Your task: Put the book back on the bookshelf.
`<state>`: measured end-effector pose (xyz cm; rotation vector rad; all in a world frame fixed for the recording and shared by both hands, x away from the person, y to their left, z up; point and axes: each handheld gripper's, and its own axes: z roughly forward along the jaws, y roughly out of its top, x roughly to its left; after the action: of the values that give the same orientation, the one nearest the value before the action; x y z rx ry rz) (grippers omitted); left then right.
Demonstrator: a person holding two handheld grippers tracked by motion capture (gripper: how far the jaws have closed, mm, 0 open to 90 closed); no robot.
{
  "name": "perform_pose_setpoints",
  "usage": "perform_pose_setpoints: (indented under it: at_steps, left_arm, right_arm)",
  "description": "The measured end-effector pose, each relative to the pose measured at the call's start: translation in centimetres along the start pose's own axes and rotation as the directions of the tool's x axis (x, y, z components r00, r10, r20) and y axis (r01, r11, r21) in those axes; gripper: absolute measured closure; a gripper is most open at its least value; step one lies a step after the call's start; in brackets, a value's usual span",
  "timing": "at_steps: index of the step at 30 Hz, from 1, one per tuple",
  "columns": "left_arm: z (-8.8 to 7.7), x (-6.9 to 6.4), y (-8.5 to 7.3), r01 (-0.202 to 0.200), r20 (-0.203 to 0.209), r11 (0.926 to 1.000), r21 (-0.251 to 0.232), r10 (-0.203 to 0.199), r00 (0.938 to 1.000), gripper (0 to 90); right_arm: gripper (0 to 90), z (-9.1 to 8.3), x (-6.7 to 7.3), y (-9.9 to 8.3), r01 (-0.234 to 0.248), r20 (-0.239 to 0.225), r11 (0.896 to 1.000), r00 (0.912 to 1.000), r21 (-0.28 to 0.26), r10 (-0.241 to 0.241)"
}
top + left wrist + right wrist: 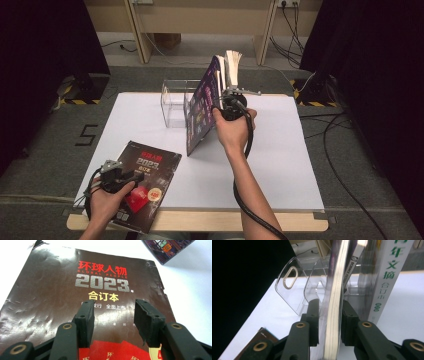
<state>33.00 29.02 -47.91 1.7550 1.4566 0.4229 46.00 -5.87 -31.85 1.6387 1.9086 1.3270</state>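
Gripping upright magazine (202, 107), right tool (231, 102) raised; left tool (114, 175) rests low.

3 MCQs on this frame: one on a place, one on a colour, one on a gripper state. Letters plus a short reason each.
1. Where does the dark 2023 magazine lie?
A. flat on the white sheet, near left
B. in the clear rack
C. on the floor

2. Colour of the title characters on that magazine?
A. green
B. red
C. blue

3. The right gripper is:
A. open over bare table
B. closed on an upright book
C. holding a cable

A: it lies flat under the left gripper.
B: red title above the 2023.
B: both pads touch the page block.
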Motion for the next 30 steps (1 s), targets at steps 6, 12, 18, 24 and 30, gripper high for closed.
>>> perform_pose_setpoints:
  at_steps: [6,12,18,24,30]
  left_arm:
    - [0.0,0.0,0.0,0.0,0.001,1.0,-0.001,0.0,1.0,50.3]
    - [0.0,-0.1,0.0,-0.003,0.002,1.0,-0.002,0.003,1.0,50.2]
    - [0.0,0.0,0.0,0.0,0.003,1.0,-0.006,0.0,1.0,50.3]
    - [-0.1,0.2,0.0,0.004,0.001,1.0,-0.008,-0.004,1.0,50.4]
    - [-0.1,0.1,0.0,0.002,0.001,0.9999,-0.012,-0.002,1.0,50.4]
  right_arm:
    - [84.0,0.3,0.2,0.4,-0.004,0.041,1.0,0.9992,0.018,0.003]
    - [84.4,0.3,0.1,0.0,-0.001,0.039,1.0,0.9992,-0.029,0.002]
    - [84.6,0.5,0.5,-0.3,0.04,0.029,0.995,0.9989,-0.087,-0.038]
    - [84.7,0.2,1.6,-0.1,0.093,0.035,0.981,0.9955,-0.168,-0.088]
    - [84.6,-0.4,2.0,1.0,0.099,0.057,0.968,0.9945,-0.23,-0.088]
